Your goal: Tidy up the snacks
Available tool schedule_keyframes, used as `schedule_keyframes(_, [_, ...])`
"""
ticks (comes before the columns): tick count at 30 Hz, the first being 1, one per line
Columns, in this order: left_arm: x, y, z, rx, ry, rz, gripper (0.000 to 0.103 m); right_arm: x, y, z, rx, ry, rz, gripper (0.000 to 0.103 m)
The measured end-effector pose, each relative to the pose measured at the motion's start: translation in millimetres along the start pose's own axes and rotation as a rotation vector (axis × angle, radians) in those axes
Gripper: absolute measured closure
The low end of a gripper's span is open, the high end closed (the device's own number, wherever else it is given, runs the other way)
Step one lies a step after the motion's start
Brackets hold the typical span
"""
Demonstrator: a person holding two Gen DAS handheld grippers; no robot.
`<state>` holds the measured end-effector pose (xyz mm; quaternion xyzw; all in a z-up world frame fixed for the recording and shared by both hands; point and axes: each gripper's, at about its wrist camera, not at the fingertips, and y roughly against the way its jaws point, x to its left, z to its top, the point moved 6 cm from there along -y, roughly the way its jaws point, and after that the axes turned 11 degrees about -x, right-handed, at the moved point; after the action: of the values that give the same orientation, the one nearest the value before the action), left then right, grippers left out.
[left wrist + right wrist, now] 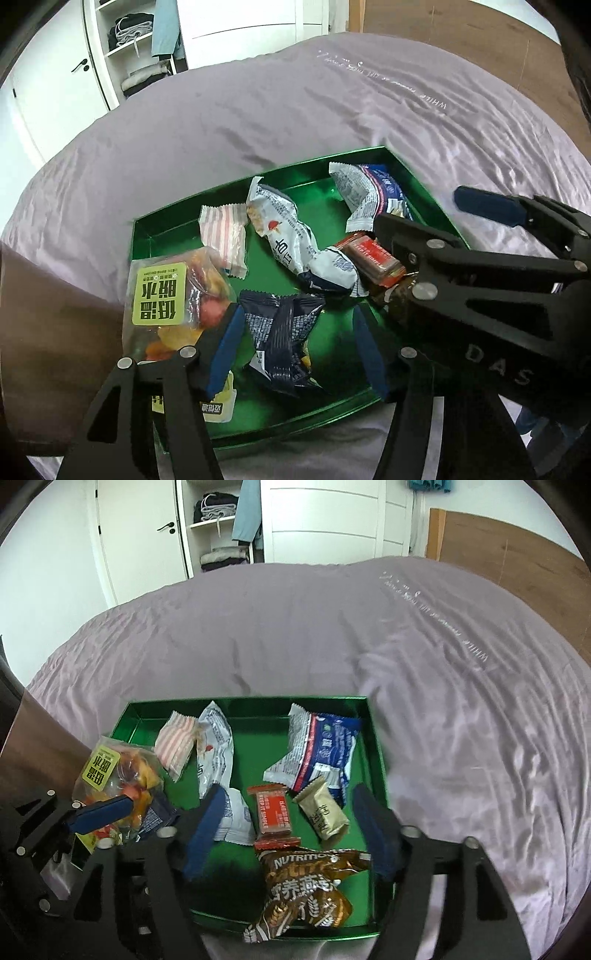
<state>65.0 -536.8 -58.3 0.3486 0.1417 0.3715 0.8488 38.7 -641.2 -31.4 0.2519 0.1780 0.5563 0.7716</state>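
I have both tools tipped steeply down over the green tray [376,738], which sits on the purple bedspread [295,635] near its front edge. My left gripper [297,352] hangs above the tray's near left part with its blue pads parted and nothing pressed between them; a dark blue packet [284,332] lies on the tray floor under the gap. My right gripper [291,830] stands spread wide over the near right part, empty too, with a red bar [273,814], a small tan packet [325,812] and a brown oat packet [303,890] lying loose below it. In the left view the right tool reaches in from the right edge, its black frame crossing the tray's right wall.

All the snacks are in the tray: a striped pink sachet [175,744] and a long white packet [216,753] toward the far left corner, a blue-and-white bag [325,749] by the far right wall, and a clear bag of dried fruit [173,299] leaning on the left rim.
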Motion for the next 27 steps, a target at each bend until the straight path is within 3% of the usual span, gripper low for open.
schedule_keyframes(11, [-8, 23, -3, -0.045, 0.002, -0.031, 0.048, -15, 40, 7, -0.069, -0.035, -0.061, 0.000])
schedule_keyframes(21, [-2, 70, -25, -0.096, 0.019, -0.044, 0.048, -11, 92, -15, -0.114, -0.034, -0.105, 0.000])
schedule_keyframes(25, [6, 97, -40, -0.142, 0.036, -0.038, 0.028, 2, 112, -29, -0.133, -0.014, -0.096, 0.000])
schedule_keyframes(27, [12, 112, -51, -0.160, 0.059, -0.046, 0.028, 10, 122, -37, -0.140, -0.006, -0.090, 0.000])
